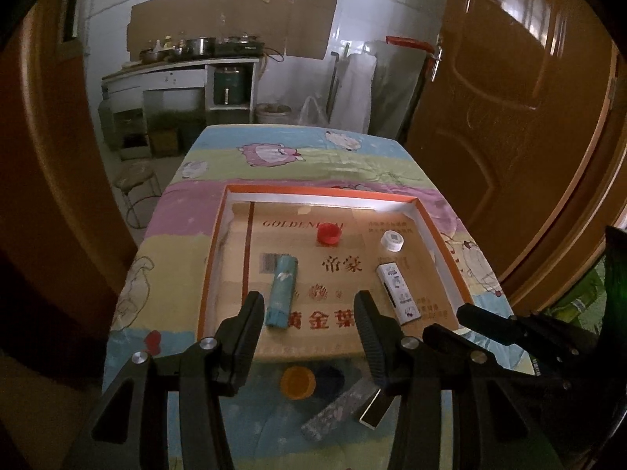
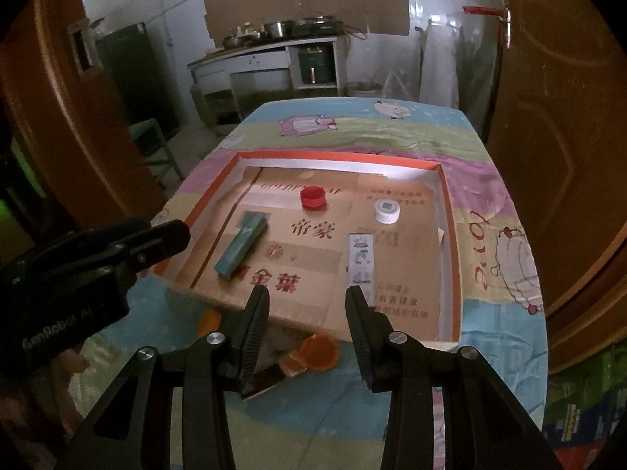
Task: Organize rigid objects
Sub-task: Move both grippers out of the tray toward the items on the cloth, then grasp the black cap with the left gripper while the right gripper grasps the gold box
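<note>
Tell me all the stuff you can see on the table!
cardboard tray: 1, brown with orange rim, on the table
red cap: 1, red, tray's far middle
white cap: 1, white, tray's far right
teal box: 1, teal, tray's left
white lighter: 1, white, tray's right
orange cap: 1, orange, on the cloth before the tray
grey stick: 1, grey speckled, beside the orange cap
tablecloth: 1, pastel cartoon print
left hand-held gripper: 1, black, open
right hand-held gripper: 1, black, open

- Tray (image 1: 415, 200) sits mid tabletop (image 1: 298, 156).
- In tray: cap (image 1: 328, 234) at back centre, round lid (image 1: 392, 240) to its right.
- Wrapped bar (image 1: 281, 290) front-left in tray; flat box (image 1: 398, 291) front-right, apart.
- Outside tray, near edge w/ claws above: orange cap (image 1: 298, 382), speckled bar (image 1: 339, 411) beside it.
</note>
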### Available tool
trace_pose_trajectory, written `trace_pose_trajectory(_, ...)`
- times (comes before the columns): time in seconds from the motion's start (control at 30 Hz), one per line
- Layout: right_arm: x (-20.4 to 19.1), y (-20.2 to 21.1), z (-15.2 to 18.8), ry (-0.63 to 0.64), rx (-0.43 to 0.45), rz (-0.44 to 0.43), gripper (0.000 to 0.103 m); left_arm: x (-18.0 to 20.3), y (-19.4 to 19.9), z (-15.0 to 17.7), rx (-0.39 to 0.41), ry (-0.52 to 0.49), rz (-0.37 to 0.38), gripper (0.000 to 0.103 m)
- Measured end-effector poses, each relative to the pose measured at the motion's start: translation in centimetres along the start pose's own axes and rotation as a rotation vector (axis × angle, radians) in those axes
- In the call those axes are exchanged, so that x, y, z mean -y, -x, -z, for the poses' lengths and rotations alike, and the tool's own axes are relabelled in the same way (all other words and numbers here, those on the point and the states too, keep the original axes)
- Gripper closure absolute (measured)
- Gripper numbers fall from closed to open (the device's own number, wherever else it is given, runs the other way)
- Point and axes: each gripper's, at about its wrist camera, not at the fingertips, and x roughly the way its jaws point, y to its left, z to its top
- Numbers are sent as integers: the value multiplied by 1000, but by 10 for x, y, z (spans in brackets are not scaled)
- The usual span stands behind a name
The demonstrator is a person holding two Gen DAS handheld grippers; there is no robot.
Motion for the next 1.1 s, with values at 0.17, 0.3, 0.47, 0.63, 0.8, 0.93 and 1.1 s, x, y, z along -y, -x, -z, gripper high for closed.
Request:
trace_pose_trajectory(0.17, -6, 10, 11, 5, 6, -4, 61, -4, 13, 11, 11, 13, 3, 55)
trace_pose_trajectory(0.3, -10, 17, 22, 10, 8, -5, 61, -6, 21, 21, 17, 18, 8, 55)
trace_pose_trajectory(0.47, -18, 25, 37, 9, 8, -8, 61, -6, 33, 36, 21, 16, 21, 55)
trace_pose_trajectory(0.63, -22, 33, 52, 5, 11, -11, 61, -3, 42, 54, 20, 4, 28, 55)
trace_pose_trajectory(0.8, -21, 42, 65, -14, 18, -14, 61, 0, 53, 73, 21, 0, 40, 55)
trace_pose_trajectory(0.93, -17, 48, 73, -42, 18, -10, 61, 7, 58, 96, 14, -20, 58, 55)
trace_pose_trajectory(1.1, -10, 54, 85, -75, 18, 1, 61, 23, 59, 136, 1, -83, 88, 55)
